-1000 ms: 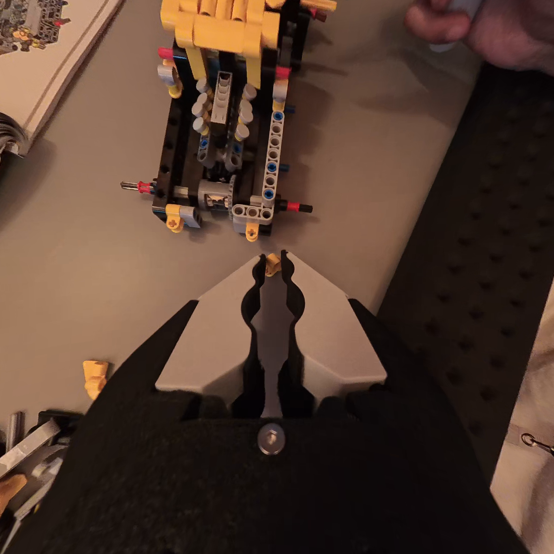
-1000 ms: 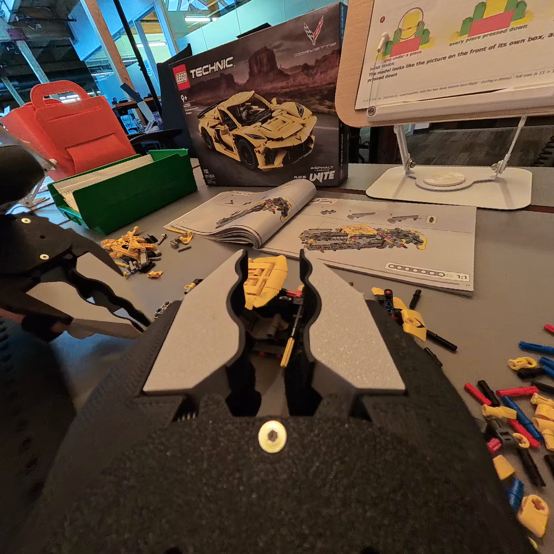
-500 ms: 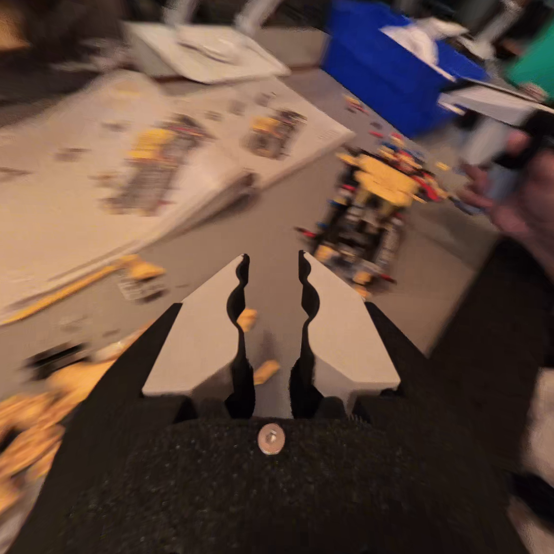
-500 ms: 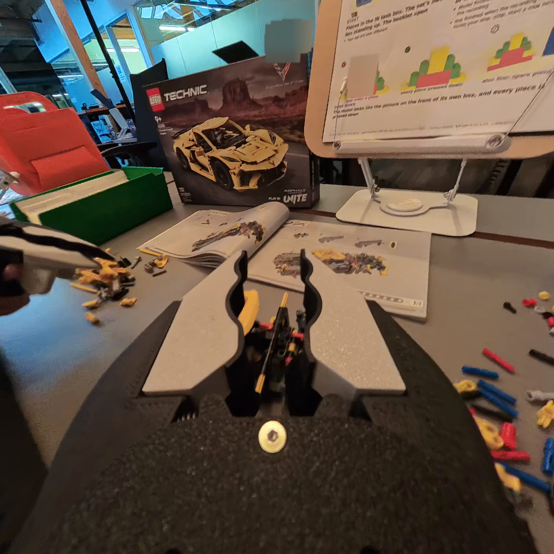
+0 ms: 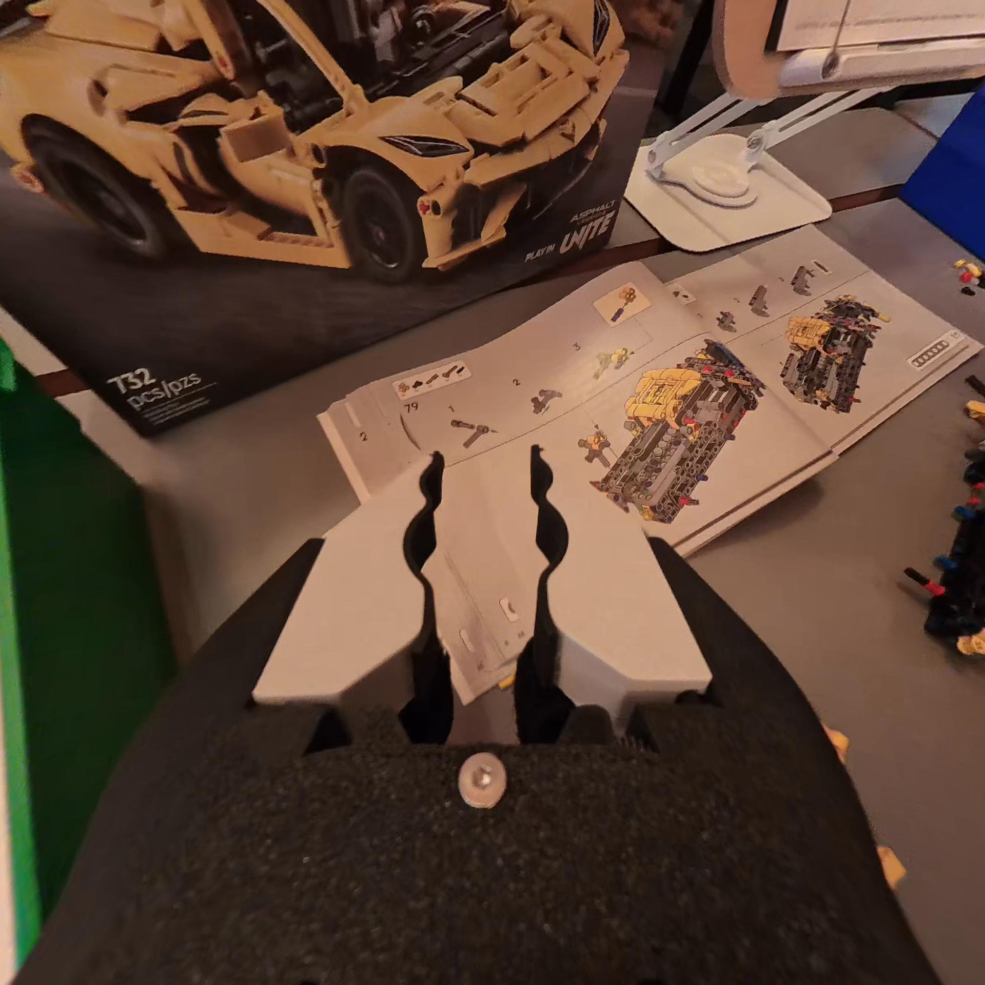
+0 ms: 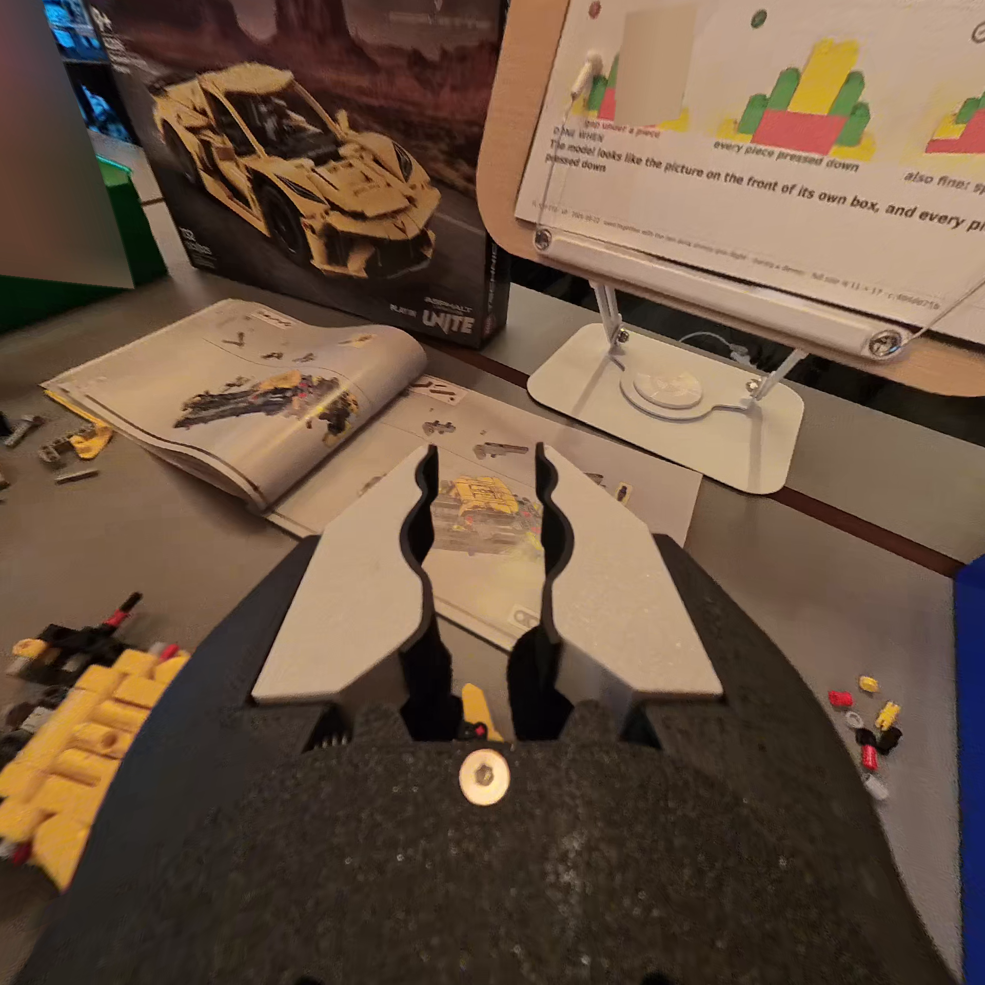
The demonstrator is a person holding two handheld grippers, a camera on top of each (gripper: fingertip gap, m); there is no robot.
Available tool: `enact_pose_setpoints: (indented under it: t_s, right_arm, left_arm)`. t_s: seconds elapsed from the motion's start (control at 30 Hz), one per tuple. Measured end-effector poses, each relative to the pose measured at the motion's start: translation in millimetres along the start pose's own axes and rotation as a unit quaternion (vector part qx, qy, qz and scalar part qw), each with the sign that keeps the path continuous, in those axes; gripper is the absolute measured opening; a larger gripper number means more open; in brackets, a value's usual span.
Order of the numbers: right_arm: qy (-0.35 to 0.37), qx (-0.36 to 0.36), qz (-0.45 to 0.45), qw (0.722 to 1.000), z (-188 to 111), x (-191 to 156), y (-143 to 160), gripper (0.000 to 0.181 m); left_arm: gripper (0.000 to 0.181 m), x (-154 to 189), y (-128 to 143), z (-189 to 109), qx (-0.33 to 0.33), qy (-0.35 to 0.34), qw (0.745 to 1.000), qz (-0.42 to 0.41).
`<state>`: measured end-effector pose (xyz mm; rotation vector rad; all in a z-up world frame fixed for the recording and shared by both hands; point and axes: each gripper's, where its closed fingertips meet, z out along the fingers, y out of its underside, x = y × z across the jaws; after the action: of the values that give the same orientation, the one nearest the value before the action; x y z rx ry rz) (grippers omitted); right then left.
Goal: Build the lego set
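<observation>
My left gripper [image 5: 486, 455] is open and empty, held above the near edge of the open instruction booklet [image 5: 666, 426]. My right gripper [image 6: 485, 449] is open and empty over the booklet's right page [image 6: 479, 511]. The part-built yellow and black model [image 6: 80, 746] lies at the lower left of the right wrist view. Its black end shows at the right edge of the left wrist view [image 5: 959, 586]. A yellow piece [image 6: 477, 709] shows on the table below the right fingers' base.
The set's box [image 5: 266, 160] stands behind the booklet. A white stand [image 6: 666, 405] holds a printed sheet. A green bin [image 5: 53, 586] is at the left, a blue bin [image 6: 970, 693] at the right. Loose small parts [image 6: 869, 730] lie on the grey table. Some 40 centimeters of space lies between my two pairs of fingers. The yellow piece [image 6: 477, 709] lies some 12 centimeters from my right tips, 40 centimeters from my left tips.
My left gripper has let go of the small yellow piece, opened, and swung from the model up toward the booklet and box. My right gripper has moved off the model toward the booklet.
</observation>
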<state>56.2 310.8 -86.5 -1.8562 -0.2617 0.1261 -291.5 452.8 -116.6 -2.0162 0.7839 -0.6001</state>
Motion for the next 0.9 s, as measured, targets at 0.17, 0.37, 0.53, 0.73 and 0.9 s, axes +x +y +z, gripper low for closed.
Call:
enact_pose_setpoints:
  t_s: [0.17, 0.37, 0.53, 0.73, 0.9]
  right_arm:
    - [0.006, -0.014, 0.022, 1.000, 3, 9, 18, 0.035]
    - [0.004, -0.034, 0.010, 0.999, 10, 8, 29, 0.035]
    - [-0.016, -0.036, 0.011, 0.999, 19, -2, 30, 0.035]
    - [-0.013, -0.051, -0.003, 0.999, 22, -2, 37, 0.035]
    - [-0.003, -0.049, -0.026, 0.998, 16, -2, 31, 0.035]
  left_arm:
    - [0.033, -2, 15, 13, -0.004, -0.002, 1.000, 0.002]
    - [0.032, -2, 32, 19, -0.030, 0.002, 0.999, -0.015]
    - [0.030, -12, 31, 14, -0.024, -0.019, 0.999, -0.010]
    - [0.030, -24, 29, 2, -0.024, -0.021, 0.999, -0.011]
    - [0.029, 20, 38, -40, -0.071, 0.153, 0.986, -0.011]
